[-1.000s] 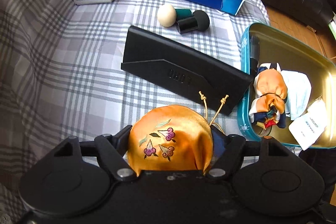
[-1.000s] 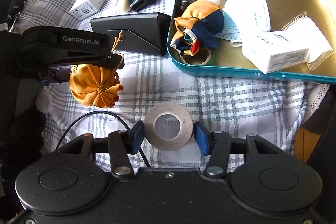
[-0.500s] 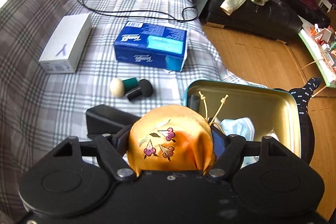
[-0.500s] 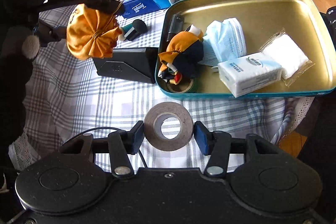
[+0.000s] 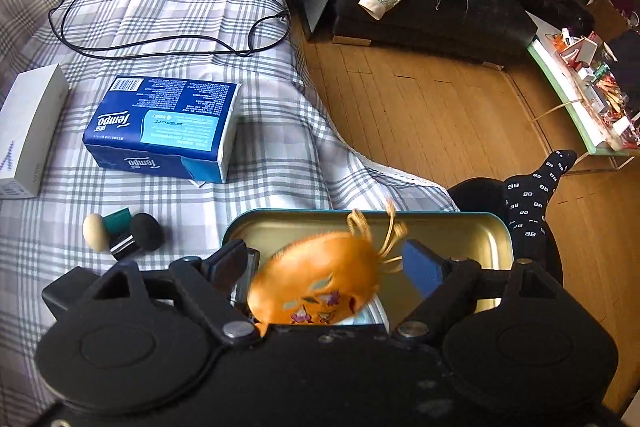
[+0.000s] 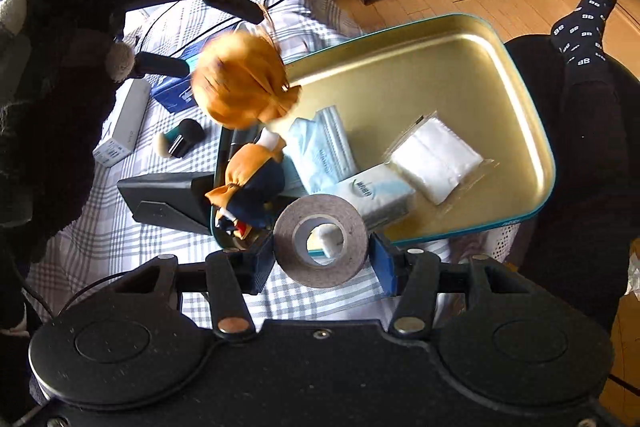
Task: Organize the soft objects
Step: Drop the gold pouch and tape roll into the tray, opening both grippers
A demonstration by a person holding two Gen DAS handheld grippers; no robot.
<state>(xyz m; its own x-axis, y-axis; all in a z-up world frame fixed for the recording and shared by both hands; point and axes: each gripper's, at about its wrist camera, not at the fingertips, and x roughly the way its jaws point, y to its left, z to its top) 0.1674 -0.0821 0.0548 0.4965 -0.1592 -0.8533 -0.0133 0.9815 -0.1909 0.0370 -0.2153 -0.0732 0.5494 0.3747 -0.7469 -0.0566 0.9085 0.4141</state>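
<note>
The left hand-held gripper [image 5: 326, 265] stands apart, the blurred orange pouch [image 5: 318, 277] apparently loose above the tin tray [image 5: 460, 223]; it may bounce out. The right hand-held gripper [image 6: 322, 255] clamps a tape roll [image 6: 320, 241].

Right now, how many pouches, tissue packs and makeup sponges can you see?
Pouches: 2 (orange floral pouch, orange-and-navy pouch)
Tissue packs: 2 (blue Tempo pack, small white tissue pack)
Makeup sponges: 2 (cream sponge, black sponge)
Total: 6
</note>
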